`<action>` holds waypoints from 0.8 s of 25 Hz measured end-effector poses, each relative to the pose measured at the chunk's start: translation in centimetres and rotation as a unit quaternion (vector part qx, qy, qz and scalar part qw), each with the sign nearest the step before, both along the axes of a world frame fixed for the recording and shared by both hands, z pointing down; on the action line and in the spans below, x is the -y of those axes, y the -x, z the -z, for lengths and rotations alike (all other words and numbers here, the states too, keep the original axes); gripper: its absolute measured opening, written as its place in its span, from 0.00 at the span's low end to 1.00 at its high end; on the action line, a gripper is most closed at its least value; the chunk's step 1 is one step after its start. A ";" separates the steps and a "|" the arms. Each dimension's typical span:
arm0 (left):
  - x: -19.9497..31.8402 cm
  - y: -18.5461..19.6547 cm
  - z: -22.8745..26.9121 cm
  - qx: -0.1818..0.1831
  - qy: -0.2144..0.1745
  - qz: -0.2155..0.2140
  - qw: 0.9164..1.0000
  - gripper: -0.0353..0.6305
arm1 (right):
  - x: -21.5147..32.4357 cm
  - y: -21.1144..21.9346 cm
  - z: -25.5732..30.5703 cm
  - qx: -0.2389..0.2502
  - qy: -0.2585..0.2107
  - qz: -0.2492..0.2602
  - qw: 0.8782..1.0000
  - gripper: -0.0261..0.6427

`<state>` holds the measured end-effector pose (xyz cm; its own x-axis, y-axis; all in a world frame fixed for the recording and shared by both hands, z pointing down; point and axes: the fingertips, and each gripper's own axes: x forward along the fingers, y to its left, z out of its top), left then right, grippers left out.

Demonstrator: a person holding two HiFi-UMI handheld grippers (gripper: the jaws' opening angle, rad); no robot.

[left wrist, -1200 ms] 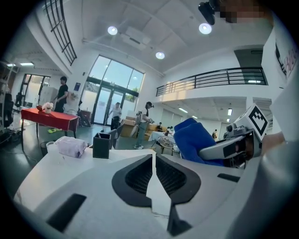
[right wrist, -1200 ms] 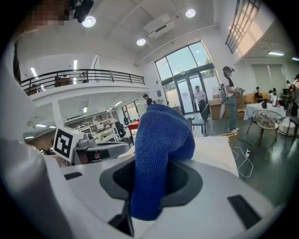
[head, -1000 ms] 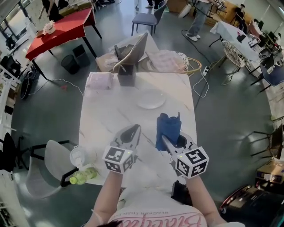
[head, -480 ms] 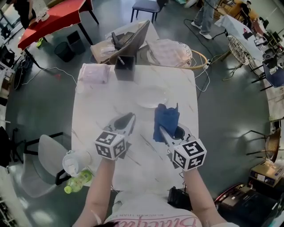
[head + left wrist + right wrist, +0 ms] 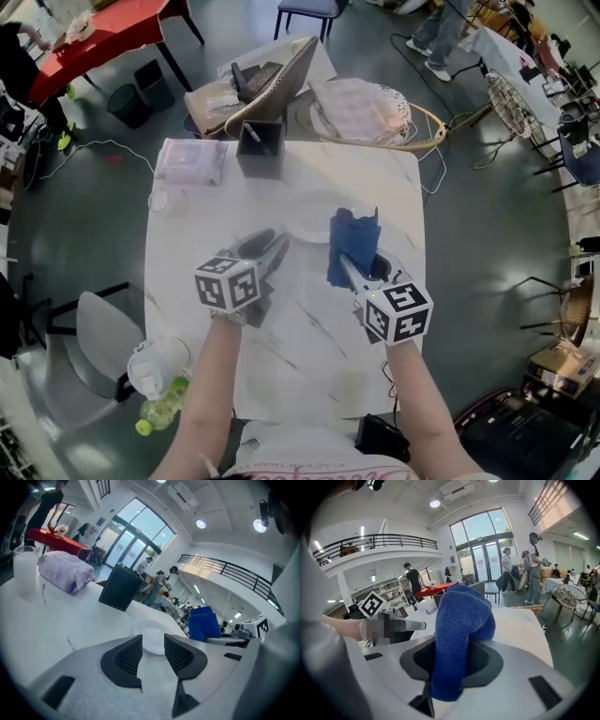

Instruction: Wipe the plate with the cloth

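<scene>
Though faint, plate (image 5: 307, 221) partly behind cloth (image 5: 352, 248).

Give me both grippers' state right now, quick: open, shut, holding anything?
Left gripper: open, jaws have just been opening, nothing between them.
Right gripper: closed on the blue cloth.

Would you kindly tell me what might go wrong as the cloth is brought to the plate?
1. The plate lies loose on the smooth table. The jaws of the left gripper have just been opening, with nothing between them, so the unheld plate may slide when wiped.
2. The right gripper pinches the cloth by one bunched fold; pressed down, it might slip free.
</scene>
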<state>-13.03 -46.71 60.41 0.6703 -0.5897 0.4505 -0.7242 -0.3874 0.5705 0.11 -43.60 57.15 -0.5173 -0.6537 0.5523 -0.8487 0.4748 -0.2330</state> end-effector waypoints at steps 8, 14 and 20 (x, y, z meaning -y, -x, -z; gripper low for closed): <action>2.6 -0.7 -2.4 -0.007 0.038 -0.009 0.999 0.25 | 4.3 -1.2 -2.6 -0.047 -0.005 0.002 0.999 0.21; 3.5 -1.2 -3.3 0.030 0.062 -0.024 0.997 0.25 | 6.5 -1.9 -4.5 -0.076 -0.007 -0.002 0.997 0.21; 3.9 -1.3 -4.7 0.066 0.107 -0.026 0.992 0.25 | 7.9 -2.1 -6.3 -0.087 0.005 0.004 0.996 0.21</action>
<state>-11.71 -50.65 65.10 0.6239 -0.4364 0.6483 -0.7805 -0.3065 0.5449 2.26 -51.54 63.49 -0.4187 -0.6436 0.6406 -0.8725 0.4809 -0.0871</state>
